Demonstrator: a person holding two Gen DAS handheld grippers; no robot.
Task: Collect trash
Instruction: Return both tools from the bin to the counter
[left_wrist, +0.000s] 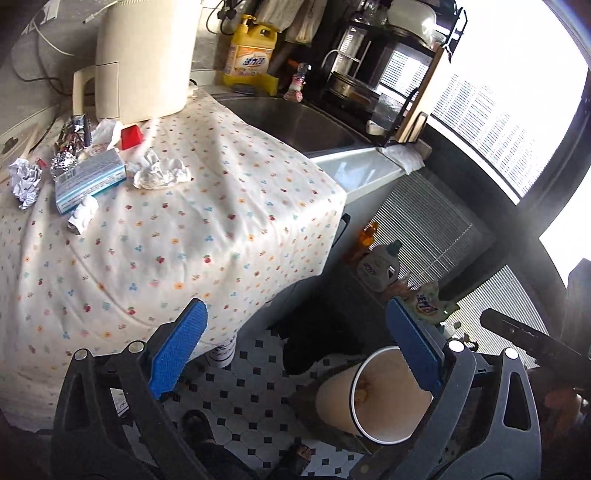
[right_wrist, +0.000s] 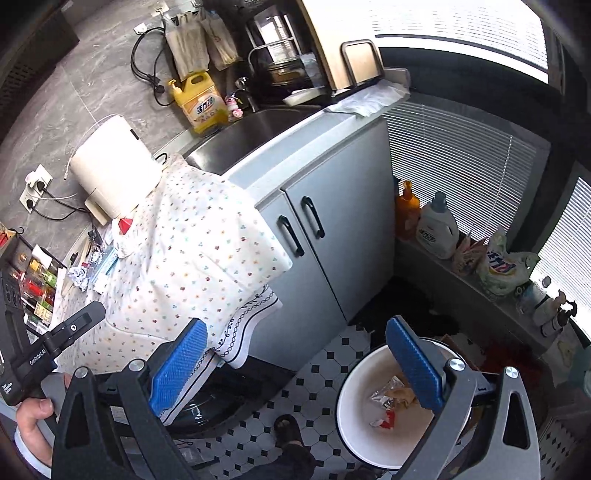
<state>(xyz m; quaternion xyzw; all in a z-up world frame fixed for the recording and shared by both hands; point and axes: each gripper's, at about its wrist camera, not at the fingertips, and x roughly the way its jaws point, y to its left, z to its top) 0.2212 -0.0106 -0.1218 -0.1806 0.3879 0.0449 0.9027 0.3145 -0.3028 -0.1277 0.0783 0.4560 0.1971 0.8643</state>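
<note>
Several scraps of trash sit bunched at the far left of the floral tablecloth (left_wrist: 207, 221): a crumpled paper ball (left_wrist: 25, 181), foil wrappers (left_wrist: 70, 142), a blue-and-white box (left_wrist: 90, 181) with a small white blister pack (left_wrist: 82, 218) just beside it, a wadded tissue (left_wrist: 160, 172) and a red wedge-shaped piece (left_wrist: 131, 136) near the cream appliance (left_wrist: 142, 59). They lie well apart from the bin, so each probably needs a carry across. Moving right, the left gripper (left_wrist: 295, 354) hangs off the cloth's edge over the tiled floor, its blue pads spread wide with nothing between them. Further right and lower stands the white bin (right_wrist: 345, 398) on the floor beside the cabinet (right_wrist: 332, 229), with a clear wrapper (right_wrist: 386, 398) and a red bit (right_wrist: 388, 419) already inside. The right gripper (right_wrist: 295, 365) hovers just above the bin's rim, also spread and empty, which suggests a drop-off position. Most trash remains on the cloth.
</note>
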